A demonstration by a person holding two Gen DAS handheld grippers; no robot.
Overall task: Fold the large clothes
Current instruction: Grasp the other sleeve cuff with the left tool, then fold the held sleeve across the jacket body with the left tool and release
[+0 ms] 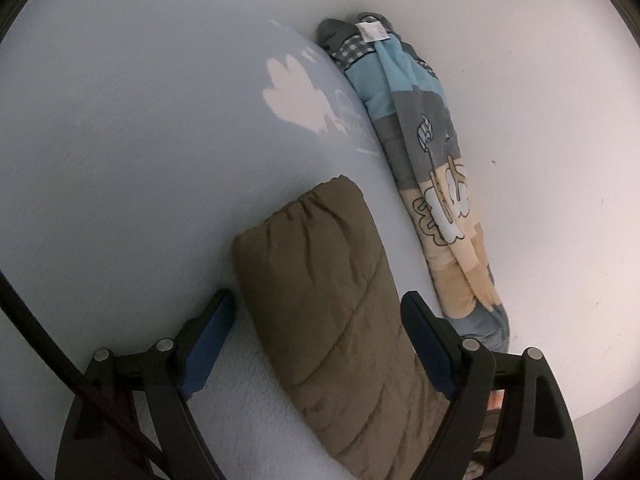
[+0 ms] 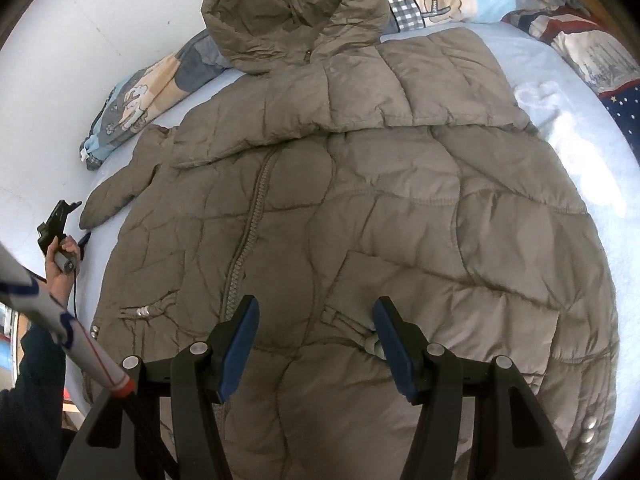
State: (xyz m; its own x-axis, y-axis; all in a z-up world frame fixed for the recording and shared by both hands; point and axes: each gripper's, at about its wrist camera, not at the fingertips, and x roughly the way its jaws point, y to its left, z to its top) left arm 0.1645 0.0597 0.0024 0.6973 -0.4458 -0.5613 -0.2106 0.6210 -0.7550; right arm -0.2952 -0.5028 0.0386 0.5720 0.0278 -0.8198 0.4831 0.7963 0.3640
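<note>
Right between the blue pads of the left gripper (image 1: 318,312) lies the cuff end of the jacket's sleeve (image 1: 320,280), a quilted olive-brown tube running forward from the jaws; the jaws stand apart on either side of it, and neither pad presses the cloth (the left pad sits clear of the fabric, the right one just beside it). Under the sleeve is the pale blue bedsheet (image 1: 140,160). Past the sleeve's tip and off to the right of the gripper, a rolled cartoon-print blanket (image 1: 432,168) lies along the edge of the bed against a white wall (image 1: 540,120).

Over on the other side, the right gripper (image 2: 316,340) hovers above the lower front of the jacket (image 2: 360,200), its jaws apart with nothing clamped between them; whether the fingertips touch the cloth I cannot tell. The jacket is spread flat, front up, zipper (image 2: 248,232) running away from the gripper slightly left of its centre line. Far to the left, the person's hand (image 2: 60,260) holds the left gripper at the sleeve's cuff. Beyond the jacket's body the hood (image 2: 296,12) lies open at the far end, with the same blanket behind it and a second patterned quilt (image 2: 592,56) at the far right.
</note>
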